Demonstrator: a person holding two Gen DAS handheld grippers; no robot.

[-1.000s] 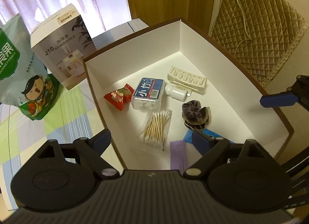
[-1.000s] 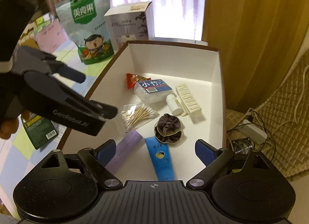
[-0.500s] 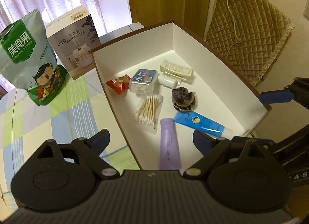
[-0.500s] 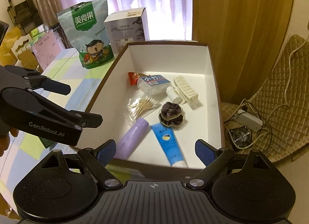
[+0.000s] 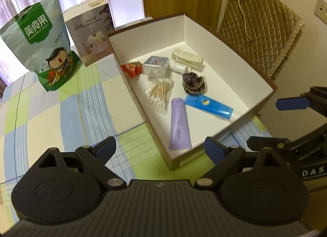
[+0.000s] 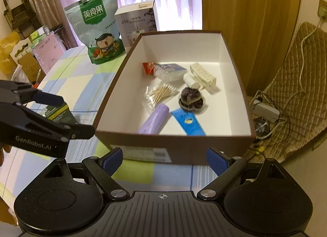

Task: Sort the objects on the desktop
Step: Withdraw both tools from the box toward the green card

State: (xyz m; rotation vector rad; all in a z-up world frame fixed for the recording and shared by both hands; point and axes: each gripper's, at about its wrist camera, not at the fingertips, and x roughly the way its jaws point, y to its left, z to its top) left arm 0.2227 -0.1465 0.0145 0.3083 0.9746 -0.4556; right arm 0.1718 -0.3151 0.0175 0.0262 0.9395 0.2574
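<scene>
A brown box with white inside (image 5: 241, 50) (image 6: 233, 61) holds a purple tube (image 5: 179, 123) (image 6: 153, 121), a blue tube (image 5: 208, 106) (image 6: 189, 122), cotton swabs (image 5: 160, 91) (image 6: 160, 93), a dark scrunchie (image 5: 194, 82) (image 6: 191, 97), a clear swab case (image 5: 156, 66), a red packet (image 5: 131, 68), a small white bottle (image 5: 179, 67) and a white hair clip (image 5: 188, 58). My left gripper (image 5: 160, 150) is open and empty, near the box's front corner. My right gripper (image 6: 163, 160) is open and empty, in front of the box. A dark green packet (image 6: 56, 114) lies under the left gripper.
A green snack bag (image 5: 44, 42) (image 6: 98, 30) and a white humidifier carton (image 5: 92, 30) (image 6: 138, 20) stand on the checked tablecloth (image 5: 51, 114) beyond the box. A quilted cushion (image 5: 263, 30) and cables (image 6: 265, 110) lie off the table's right side.
Both grippers have pulled back from over the box toward me, so the whole box and more tablecloth show. Both stay open and empty.
</scene>
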